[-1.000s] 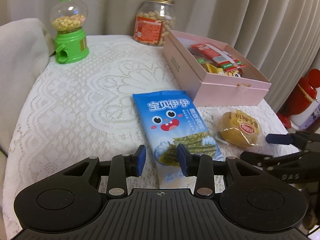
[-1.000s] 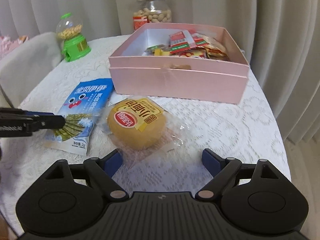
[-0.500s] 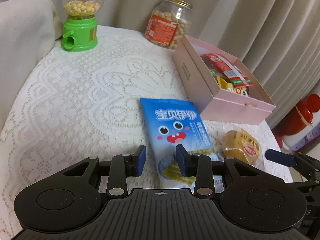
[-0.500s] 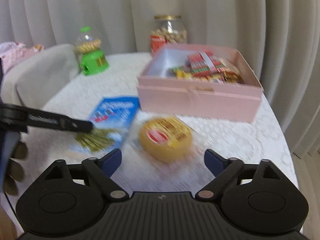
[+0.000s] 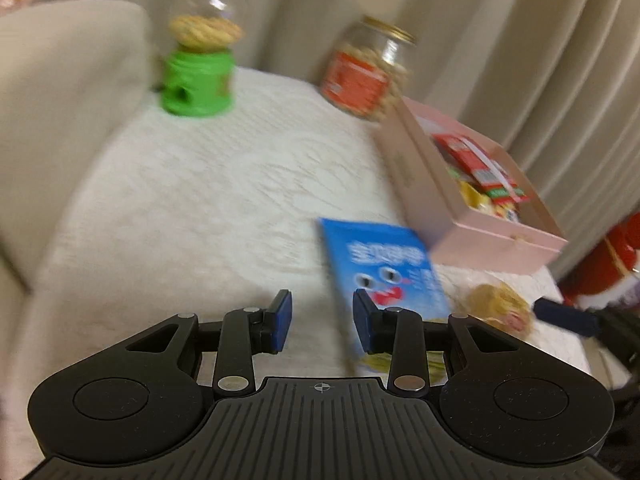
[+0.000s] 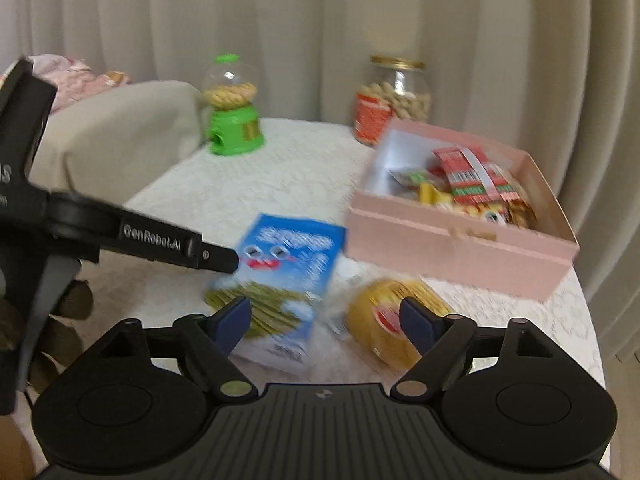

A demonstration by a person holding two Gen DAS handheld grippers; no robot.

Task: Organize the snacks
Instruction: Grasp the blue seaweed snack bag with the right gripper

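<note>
Pink box right of frame, already several snack packets inside. Left outside: blue seaweed pack centre, yellow cake lower right, both on tablecloth. My right gripper wide open, empty; left gripper part open, holds nothing.

Both views are smeared by motion. Ahead of the left claw, the print on the blue seaweed packet is unreadable, and the packet's near end is hidden behind that claw's right finger. Right of it, the wrapped yellow bun is a blur, its label illegible. The jar far ahead shows only a red smudge for a label. Between the fingers of the right claw, the packet's small lower print cannot be read, and the right finger covers part of the bun. The snacks in the pink box beyond are partly hidden by its near wall.
</note>
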